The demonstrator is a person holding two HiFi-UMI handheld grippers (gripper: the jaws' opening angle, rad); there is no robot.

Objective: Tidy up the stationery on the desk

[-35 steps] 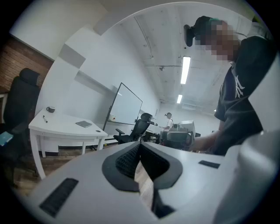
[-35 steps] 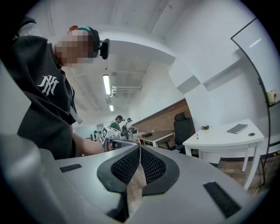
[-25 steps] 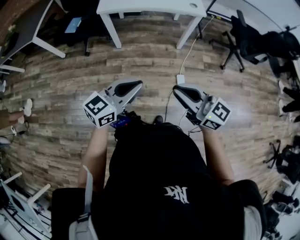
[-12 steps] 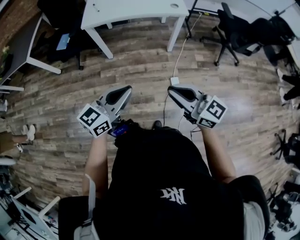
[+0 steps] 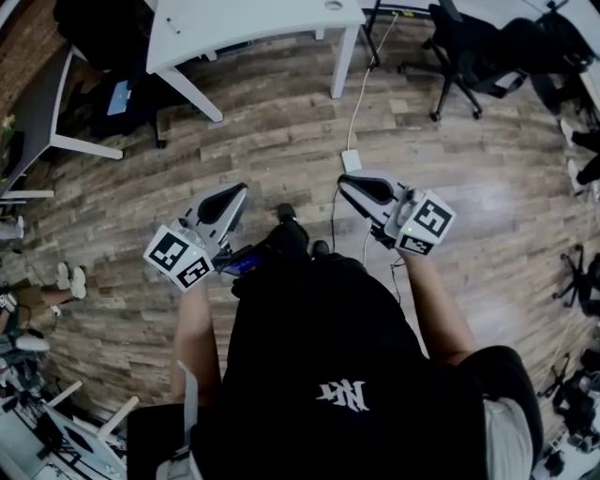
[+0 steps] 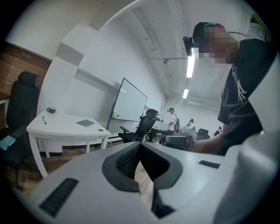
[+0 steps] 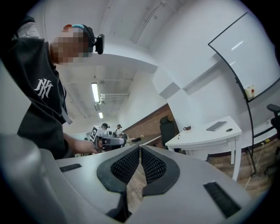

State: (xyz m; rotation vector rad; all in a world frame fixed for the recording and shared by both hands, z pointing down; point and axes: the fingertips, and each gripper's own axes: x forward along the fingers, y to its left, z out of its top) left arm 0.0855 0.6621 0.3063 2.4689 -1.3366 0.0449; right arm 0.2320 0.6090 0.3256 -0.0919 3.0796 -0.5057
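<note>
A white desk (image 5: 253, 21) stands across the wooden floor, at the top of the head view. In the left gripper view the same desk (image 6: 65, 127) carries a flat grey notebook (image 6: 85, 123), a pen (image 6: 44, 120) and a dark mug (image 6: 51, 110). The right gripper view shows the desk (image 7: 210, 134) with the notebook (image 7: 216, 126) and mug (image 7: 187, 128) too. My left gripper (image 5: 225, 197) (image 6: 139, 146) and right gripper (image 5: 352, 185) (image 7: 140, 148) are held out level at waist height, well short of the desk. Both are shut with nothing between the pads.
A white power strip (image 5: 352, 159) and its cable lie on the floor ahead. Black office chairs (image 5: 469, 56) stand at the right, a grey desk (image 5: 47, 103) at the left. A whiteboard (image 6: 129, 103) leans by the wall. Other people stand in the background.
The desk has slid left and up in the head view as the person steps. My left gripper has moved left and lower in the picture. The right gripper stays about where it was.
</note>
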